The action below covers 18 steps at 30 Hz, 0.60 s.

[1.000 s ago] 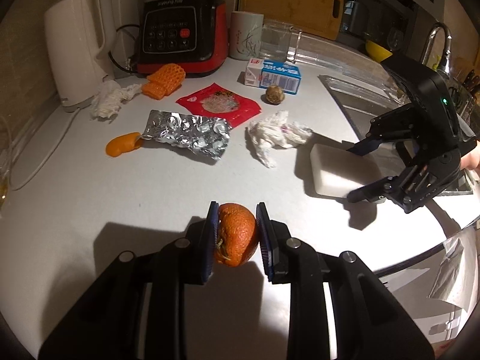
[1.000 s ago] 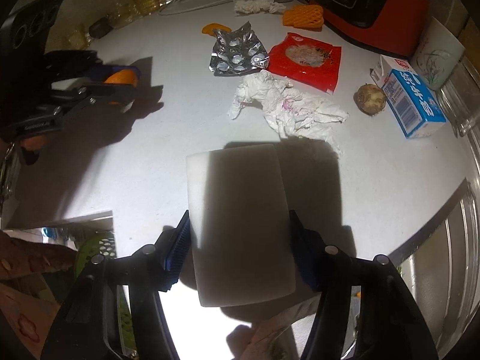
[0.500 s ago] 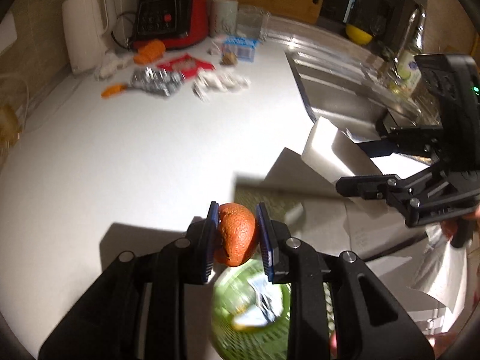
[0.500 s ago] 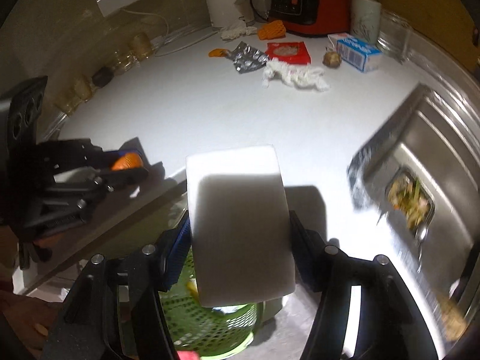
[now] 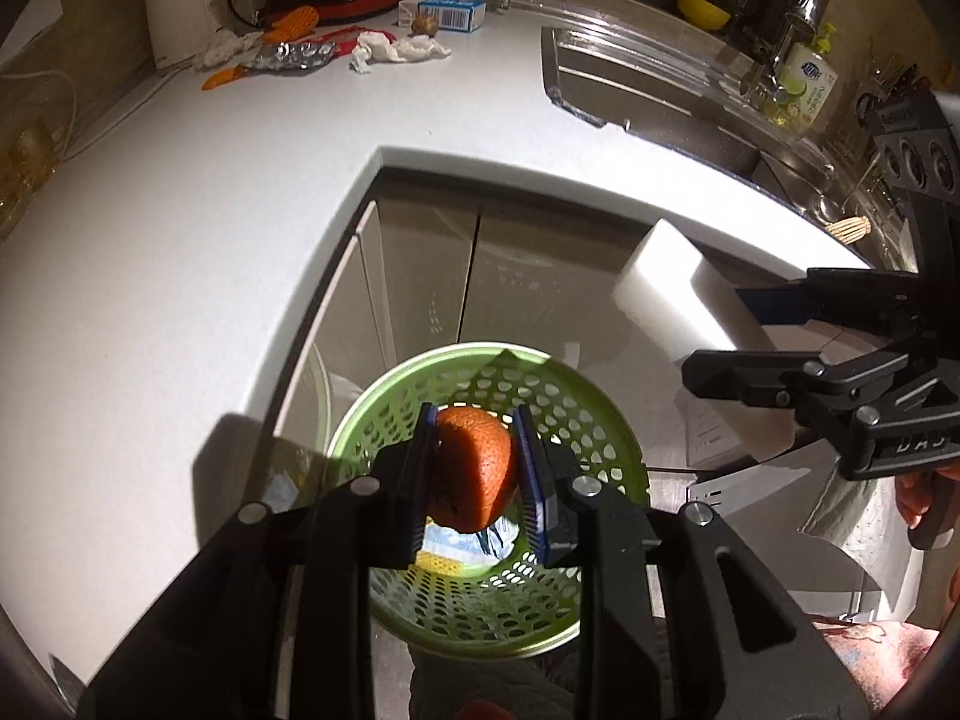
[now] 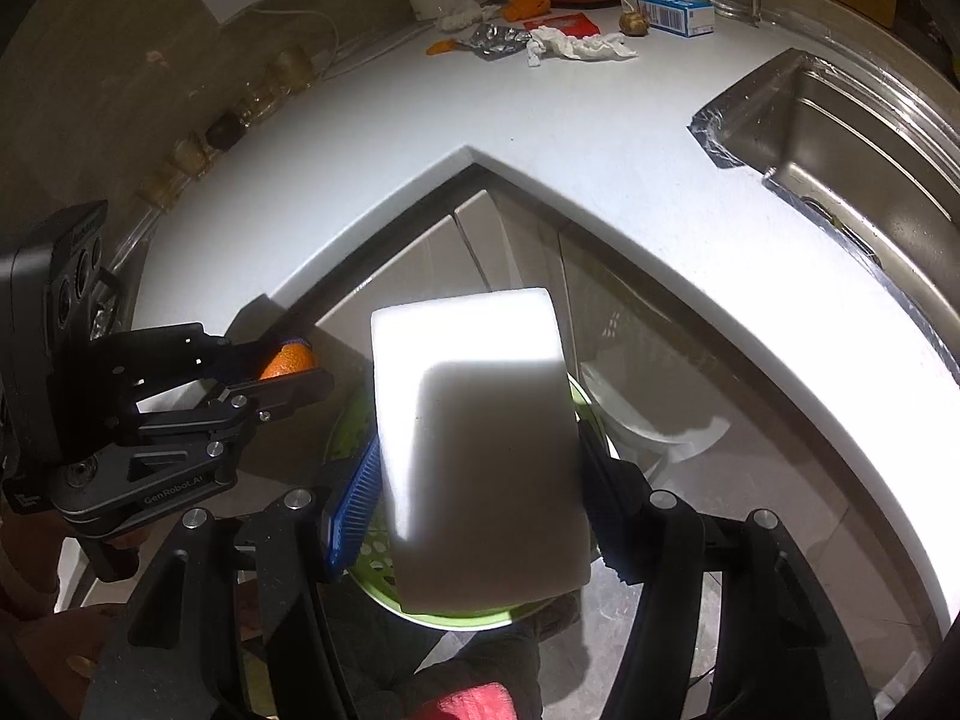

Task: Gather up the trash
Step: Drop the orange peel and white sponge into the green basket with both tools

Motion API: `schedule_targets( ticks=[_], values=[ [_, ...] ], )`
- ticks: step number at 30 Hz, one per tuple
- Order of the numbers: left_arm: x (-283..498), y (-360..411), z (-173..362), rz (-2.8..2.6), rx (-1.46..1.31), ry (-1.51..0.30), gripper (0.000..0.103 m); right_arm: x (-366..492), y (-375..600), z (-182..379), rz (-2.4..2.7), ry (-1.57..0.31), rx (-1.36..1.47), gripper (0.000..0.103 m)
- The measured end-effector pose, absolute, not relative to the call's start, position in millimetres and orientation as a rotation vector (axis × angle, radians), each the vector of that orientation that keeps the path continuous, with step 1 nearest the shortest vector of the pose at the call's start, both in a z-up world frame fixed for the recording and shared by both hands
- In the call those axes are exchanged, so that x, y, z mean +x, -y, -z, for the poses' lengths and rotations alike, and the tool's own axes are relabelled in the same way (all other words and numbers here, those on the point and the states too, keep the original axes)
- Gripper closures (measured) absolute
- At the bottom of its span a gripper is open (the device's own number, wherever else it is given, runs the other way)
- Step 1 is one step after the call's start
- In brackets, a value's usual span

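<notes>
Left wrist view, my left gripper (image 5: 474, 468) jaws clamp orange peel (image 5: 474, 468) above green basket (image 5: 606, 438), my right gripper (image 6: 480, 474) jaws grip white foam block (image 6: 480, 450), long axis pointing away toward tabletop (image 6: 600, 138).

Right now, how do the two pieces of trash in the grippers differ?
The orange peel in the left gripper is small, rounded, orange and rough; the foam block in the right gripper is large, flat-sided, white and smooth. The peel needs a narrow grip, the block a wide one. The peel hangs over the middle of the green basket; the block covers most of it. Both are clamped above the basket, off the counter.
</notes>
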State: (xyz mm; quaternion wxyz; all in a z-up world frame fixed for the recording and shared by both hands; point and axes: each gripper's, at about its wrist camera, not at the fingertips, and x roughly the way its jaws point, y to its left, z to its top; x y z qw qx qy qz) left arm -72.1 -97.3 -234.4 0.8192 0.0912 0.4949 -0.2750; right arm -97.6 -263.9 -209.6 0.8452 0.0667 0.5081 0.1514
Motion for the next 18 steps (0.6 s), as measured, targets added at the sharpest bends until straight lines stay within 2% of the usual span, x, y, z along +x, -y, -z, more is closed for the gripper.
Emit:
schedule_targets(
  ticks=[6, 7, 8, 11, 14, 18],
  values=[
    [-84.3, 104.3, 243.3, 0.559, 0.195, -1.082, 0.076, -106.1, 271.5, 206.5, -0.328, -1.063, 0.137, 0.041],
    [-85.4, 105.4, 244.9, 0.564, 0.193, -1.09, 0.069, -105.5, 271.8, 207.0, -0.33, -1.063, 0.136, 0.041],
    [-86.9, 106.2, 246.4, 0.564, 0.189, -1.098, 0.057, -106.7, 272.9, 207.2, -0.333, -1.062, 0.136, 0.041],
    [-92.2, 108.0, 246.5, 0.562, 0.189, -1.094, 0.04, -110.6, 272.9, 207.8, -0.341, -1.061, 0.13, 0.041],
    [-94.7, 109.7, 244.8, 0.57, 0.186, -1.098, 0.032, -113.1, 274.0, 210.1, -0.344, -1.066, 0.129, 0.041],
    [-94.9, 108.9, 239.8, 0.561, 0.191, -1.089, 0.027, -113.6, 274.7, 212.0, -0.347, -1.07, 0.135, 0.041]
  ],
)
